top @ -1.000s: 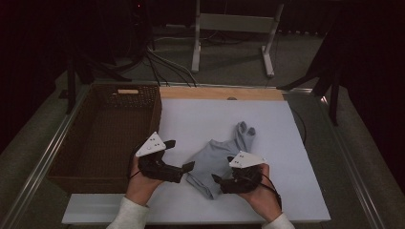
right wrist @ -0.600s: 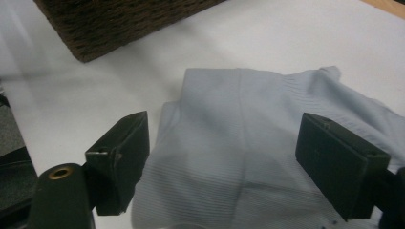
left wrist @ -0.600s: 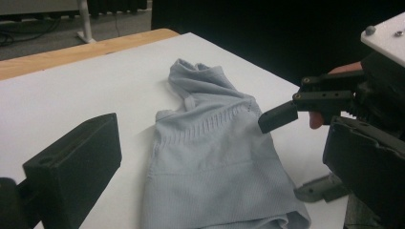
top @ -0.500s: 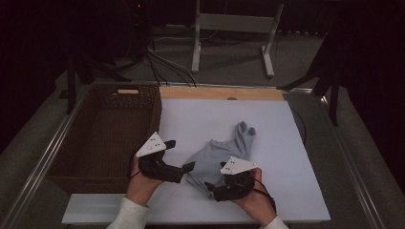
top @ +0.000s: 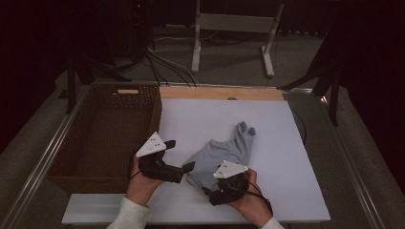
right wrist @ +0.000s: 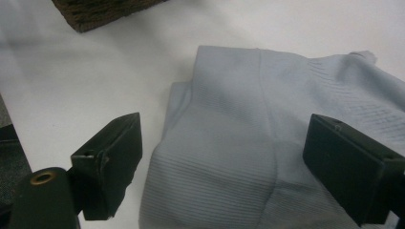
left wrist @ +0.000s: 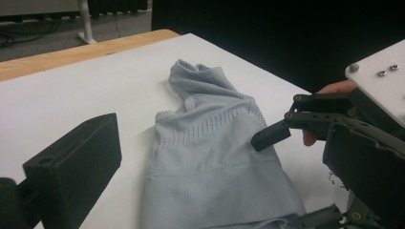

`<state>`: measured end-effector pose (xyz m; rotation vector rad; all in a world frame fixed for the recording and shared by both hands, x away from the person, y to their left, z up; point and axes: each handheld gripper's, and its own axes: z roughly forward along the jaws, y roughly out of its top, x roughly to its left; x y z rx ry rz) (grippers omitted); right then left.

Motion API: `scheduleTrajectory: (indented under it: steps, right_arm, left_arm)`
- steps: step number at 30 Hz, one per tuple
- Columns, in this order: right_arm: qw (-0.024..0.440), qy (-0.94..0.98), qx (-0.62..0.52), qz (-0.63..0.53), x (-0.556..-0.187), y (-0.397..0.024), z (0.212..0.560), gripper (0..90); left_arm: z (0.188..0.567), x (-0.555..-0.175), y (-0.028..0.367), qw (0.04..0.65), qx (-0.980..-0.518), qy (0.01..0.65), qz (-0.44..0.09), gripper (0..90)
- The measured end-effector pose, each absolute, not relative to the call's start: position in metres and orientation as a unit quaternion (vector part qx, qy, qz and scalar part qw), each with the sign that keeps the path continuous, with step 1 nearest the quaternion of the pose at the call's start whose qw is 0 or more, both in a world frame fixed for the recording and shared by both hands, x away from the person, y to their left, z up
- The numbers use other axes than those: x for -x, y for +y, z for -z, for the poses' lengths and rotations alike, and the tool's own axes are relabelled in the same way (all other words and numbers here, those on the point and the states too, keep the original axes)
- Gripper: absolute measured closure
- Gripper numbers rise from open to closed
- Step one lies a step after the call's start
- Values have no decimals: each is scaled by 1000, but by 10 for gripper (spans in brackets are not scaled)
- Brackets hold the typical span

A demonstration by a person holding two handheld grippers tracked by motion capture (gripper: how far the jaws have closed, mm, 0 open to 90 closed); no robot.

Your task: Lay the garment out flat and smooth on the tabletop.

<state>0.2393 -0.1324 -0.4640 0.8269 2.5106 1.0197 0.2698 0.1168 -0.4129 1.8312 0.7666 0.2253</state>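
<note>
While my right tongs (right wrist: 224, 167) hang over the near end of the grey garment (top: 222, 155), their jaws stand spread wide; they have just been opening further, with cloth below and between them but neither pad pressing on it. My left tongs (top: 184, 168) sit just beside the garment's near left edge. In the left gripper view I see one of their jaws clearly, nothing is against it, and I take them as spread too.

The garment lies crumpled on the white tabletop (top: 286, 143), right of the wicker basket (top: 102, 138) and apart from it. Its narrow end, bunched into two small lobes, points away from me. Its broad, ribbed end lies nearest my hands.

I judge it light, soft and limp. It will sag and fold wherever it is not supported, and a single pinch will leave most of it dangling. It looks neither slippery nor fragile, though the knit could stretch if I pull hard.

I would take the near ribbed hem, where the cloth is doubled and thicker, one pair of tongs toward each corner. The pads must come low enough to gather both layers.
</note>
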Motion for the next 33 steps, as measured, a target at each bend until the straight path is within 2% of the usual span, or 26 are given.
scheduleTrajectory:
  steps: [8,15,27,30,33]
  right_arm:
    - [175,884,-287,-326,-241,-130,472,160]
    - [182,880,-301,-318,-244,-137,472,226]
    - [166,900,-244,-321,-236,-137,469,709]
    - [168,904,-240,-312,-236,-138,469,780]
    - [161,903,-246,-313,-237,-144,468,804]
  left_arm:
    - [413,-270,117,541,-771,322,-95,3]
    - [412,-270,118,542,-770,323,-96,3]
    - [413,-270,118,541,-771,322,-96,3]
    - [412,-270,118,542,-770,322,-96,3]
    - [412,-269,118,543,-769,323,-96,3]
